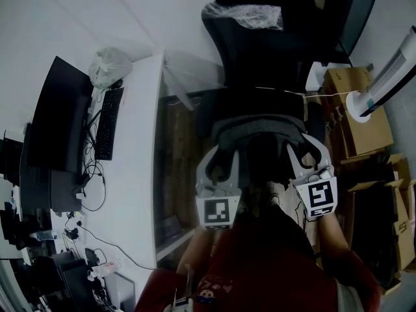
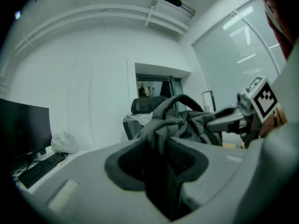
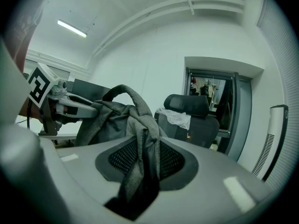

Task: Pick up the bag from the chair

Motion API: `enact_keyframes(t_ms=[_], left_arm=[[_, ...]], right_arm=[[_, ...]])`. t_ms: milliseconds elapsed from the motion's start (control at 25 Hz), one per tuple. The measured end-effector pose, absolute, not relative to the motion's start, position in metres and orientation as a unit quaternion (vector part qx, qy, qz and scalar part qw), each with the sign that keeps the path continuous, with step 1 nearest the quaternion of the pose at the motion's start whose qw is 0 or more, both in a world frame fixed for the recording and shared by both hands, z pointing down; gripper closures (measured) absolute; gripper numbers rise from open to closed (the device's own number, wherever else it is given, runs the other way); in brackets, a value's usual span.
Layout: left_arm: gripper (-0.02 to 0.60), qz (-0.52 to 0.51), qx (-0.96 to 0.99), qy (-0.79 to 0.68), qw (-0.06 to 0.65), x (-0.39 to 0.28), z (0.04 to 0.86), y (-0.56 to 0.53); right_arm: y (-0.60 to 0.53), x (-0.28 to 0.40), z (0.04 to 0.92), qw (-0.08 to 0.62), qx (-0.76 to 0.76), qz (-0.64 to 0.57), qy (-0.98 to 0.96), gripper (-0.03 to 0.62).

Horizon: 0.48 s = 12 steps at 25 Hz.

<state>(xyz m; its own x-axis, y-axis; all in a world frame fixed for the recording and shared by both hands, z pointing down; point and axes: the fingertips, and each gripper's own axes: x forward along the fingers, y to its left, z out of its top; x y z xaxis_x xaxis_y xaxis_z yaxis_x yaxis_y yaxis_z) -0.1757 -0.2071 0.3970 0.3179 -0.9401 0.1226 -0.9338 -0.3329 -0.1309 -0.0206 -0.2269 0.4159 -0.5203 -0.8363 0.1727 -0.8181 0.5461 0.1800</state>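
- The left claw [image 1: 224, 156] is clamped narrowly on a fold of the bag [image 1: 260, 130]. In the left gripper view the grey cloth fills the gap between the jaws of this claw [image 2: 159, 149].
- The right claw [image 1: 305, 153] is likewise closed on a bunched strip of the same fabric, which runs down through the jaw gap [image 3: 142, 158].
- The bag hangs between the two claws, held at its two sides, close in front of the person.
- The bag [image 3: 117, 118] is soft, dark grey woven cloth, crumpled and sagging. A rounded loop handle stands up at its top, and a darker lining shows at the pinched folds.
- From above, the bag's middle between the claws is a dark hollow; I cannot tell what is in it.
- Beyond both claws, past the bag [image 2: 187, 120], stands the black office chair [image 1: 260, 51], apart from the bag in both gripper views.
- A crumpled clear plastic sheet [image 1: 247, 15] lies over the upper part of the chair [image 3: 189, 107].
- Left of the left claw runs the white desk [image 1: 140, 148] with a black keyboard [image 1: 108, 123] and a dark monitor [image 1: 55, 116].
- At the far end of the desk sits a bulging whitish plastic bag [image 1: 110, 65], knotted shut, its contents unreadable.
- Right of the right claw stand open cardboard boxes [image 1: 354, 103]; their insides are too dark to read.
- Beyond the boxes rises a white tower fan [image 1: 390, 77].
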Motion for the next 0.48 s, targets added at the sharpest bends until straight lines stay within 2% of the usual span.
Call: enact_keyframes(t_ms=[480], left_arm=[[0.449,-0.095,-0.815,0.572,0.028,-0.1702,0.3966,-0.2081]], right_arm=[[-0.2268,-0.0149,0.4143,0.128,0.477,-0.037,-0.869,0.465]])
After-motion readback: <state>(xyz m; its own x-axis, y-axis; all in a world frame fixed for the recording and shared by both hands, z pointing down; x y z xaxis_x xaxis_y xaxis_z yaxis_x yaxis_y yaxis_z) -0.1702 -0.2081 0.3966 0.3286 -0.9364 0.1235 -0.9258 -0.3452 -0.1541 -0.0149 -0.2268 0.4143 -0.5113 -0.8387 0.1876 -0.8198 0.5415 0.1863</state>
